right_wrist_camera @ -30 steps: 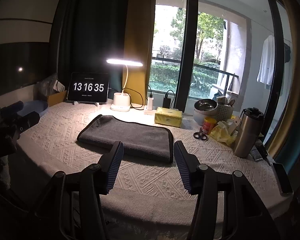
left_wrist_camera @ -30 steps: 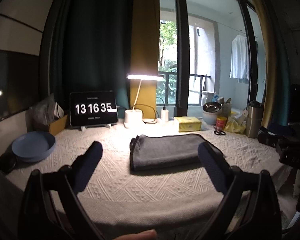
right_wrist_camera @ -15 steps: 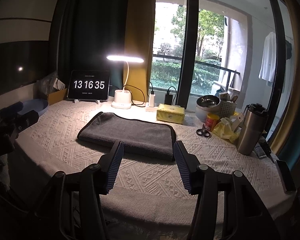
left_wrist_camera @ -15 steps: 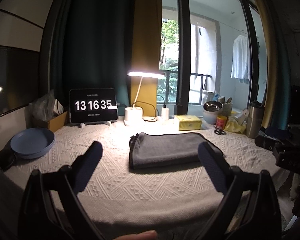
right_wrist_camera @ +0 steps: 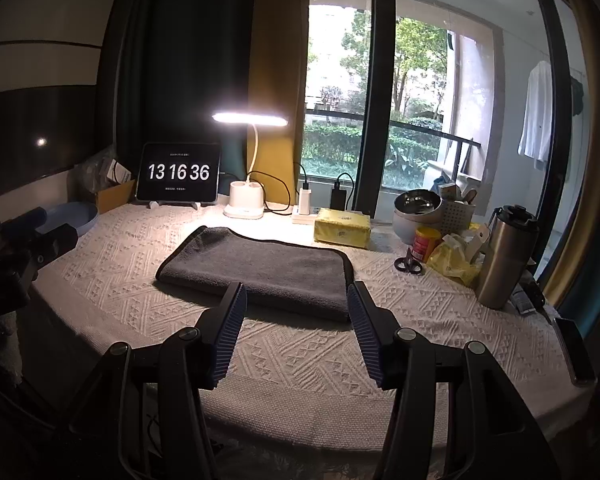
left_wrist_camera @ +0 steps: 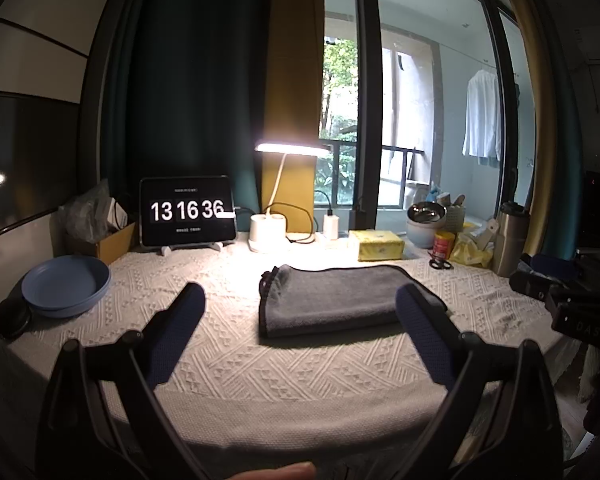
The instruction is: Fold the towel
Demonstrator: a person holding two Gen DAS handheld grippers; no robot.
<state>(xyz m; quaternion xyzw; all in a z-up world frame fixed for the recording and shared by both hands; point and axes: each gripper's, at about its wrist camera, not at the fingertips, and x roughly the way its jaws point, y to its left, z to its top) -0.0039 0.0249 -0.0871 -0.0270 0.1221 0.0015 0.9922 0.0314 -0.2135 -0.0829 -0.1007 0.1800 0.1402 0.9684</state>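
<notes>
Towel [right_wrist_camera: 260, 270], grey, folded, long axis across mid-frame, is faced nearer by right gripper [right_wrist_camera: 296, 330] than left gripper [left_wrist_camera: 300, 332], both held apart, empty.

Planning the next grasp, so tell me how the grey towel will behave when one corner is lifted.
The grey towel lies folded in soft, thick layers, so it will probably droop and the layers may separate. Its pile looks fuzzy, so the ribbed pads should likely hold it without slipping. It rests on a textured tablecloth, which might drag along slightly.
</notes>
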